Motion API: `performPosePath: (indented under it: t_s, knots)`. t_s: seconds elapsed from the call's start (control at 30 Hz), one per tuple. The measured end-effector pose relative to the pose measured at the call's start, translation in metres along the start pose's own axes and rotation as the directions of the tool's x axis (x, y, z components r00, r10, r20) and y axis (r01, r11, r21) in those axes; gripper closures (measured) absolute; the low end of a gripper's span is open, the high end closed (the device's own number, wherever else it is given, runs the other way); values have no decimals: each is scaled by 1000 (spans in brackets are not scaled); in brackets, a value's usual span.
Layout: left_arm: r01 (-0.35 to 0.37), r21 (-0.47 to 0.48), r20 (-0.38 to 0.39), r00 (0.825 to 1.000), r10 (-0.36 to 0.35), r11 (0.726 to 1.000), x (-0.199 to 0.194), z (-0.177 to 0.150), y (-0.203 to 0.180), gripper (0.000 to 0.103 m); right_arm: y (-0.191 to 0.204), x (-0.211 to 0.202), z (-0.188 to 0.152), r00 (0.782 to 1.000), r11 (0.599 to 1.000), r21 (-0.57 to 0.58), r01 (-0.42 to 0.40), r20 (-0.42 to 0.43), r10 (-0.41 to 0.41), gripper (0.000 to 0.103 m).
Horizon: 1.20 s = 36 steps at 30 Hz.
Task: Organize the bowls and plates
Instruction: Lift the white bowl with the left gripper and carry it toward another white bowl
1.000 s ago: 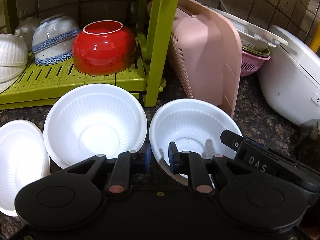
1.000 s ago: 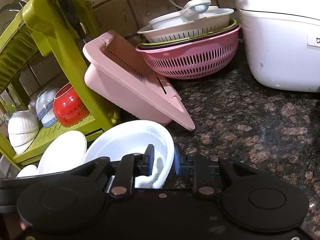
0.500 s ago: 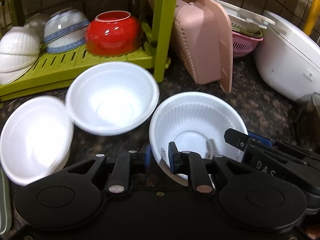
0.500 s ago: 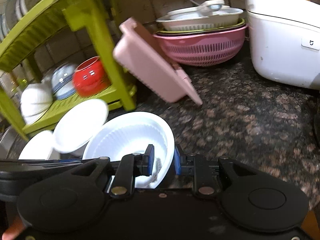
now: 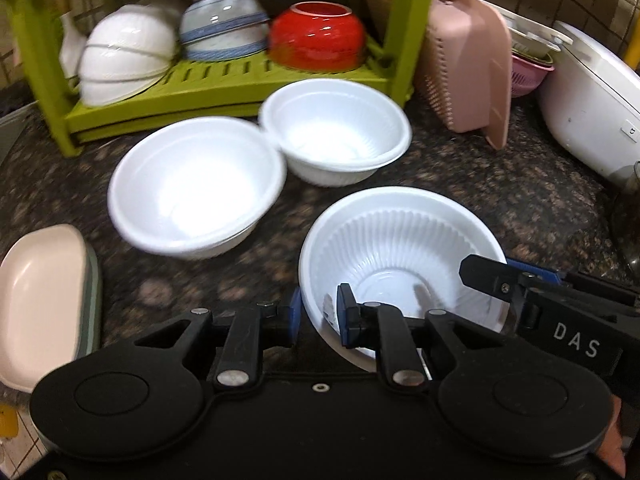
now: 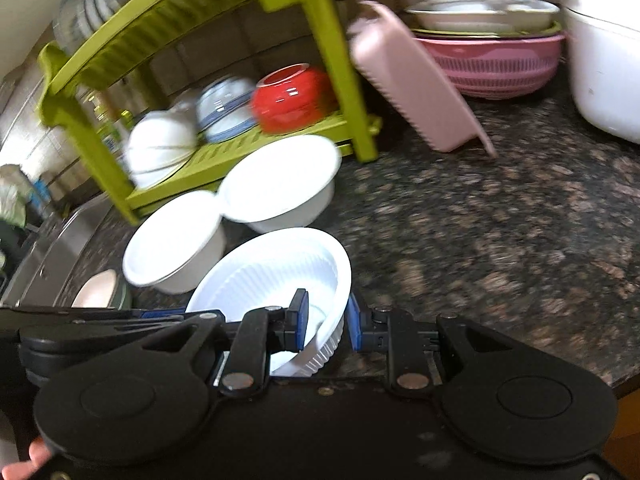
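Both my grippers pinch one ribbed bowl (image 5: 400, 256) by its rim: left gripper (image 5: 316, 312) on the near-left edge, right gripper (image 6: 324, 318) on the opposite edge, one finger inside the wall and one outside, presumably to keep the thin bowl level. I judge it held just above the counter (image 6: 500, 240). Beyond it, two more white bowls (image 5: 196, 184) sit rim to rim, likely waiting to be nested. Farthest back, the green rack (image 5: 224, 80) holds upturned bowls, draining.
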<state>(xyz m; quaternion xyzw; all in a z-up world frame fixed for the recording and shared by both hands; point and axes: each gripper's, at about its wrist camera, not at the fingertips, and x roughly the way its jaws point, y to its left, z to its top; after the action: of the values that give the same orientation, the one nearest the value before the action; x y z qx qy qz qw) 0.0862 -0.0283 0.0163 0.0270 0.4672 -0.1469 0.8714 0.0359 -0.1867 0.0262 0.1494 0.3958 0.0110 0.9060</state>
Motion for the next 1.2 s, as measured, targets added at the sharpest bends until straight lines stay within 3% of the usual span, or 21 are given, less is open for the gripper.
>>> performPosePath:
  t_s: [0.3,0.63,0.73,1.2]
  knots:
    - [-10,-11,16,1000,11,1000,-7,-13,25,79,29,7,-15,1000,993,-115,-3,-21,0,79]
    - [6,-10,31,1000,-6,1000,-8,-13,31,77,30,9,-14,1000,994,-104,-19,-13,18,78]
    - [4,-8,39,999,-4,1000,-8,-13,31,71,29,10,-14,1000,994,-103,-26,-14,25,76]
    - [-9,14,40,999,8,1000,-6,-15,28,70,27,7,-14,1000,996,-91,-23,-8,22,70]
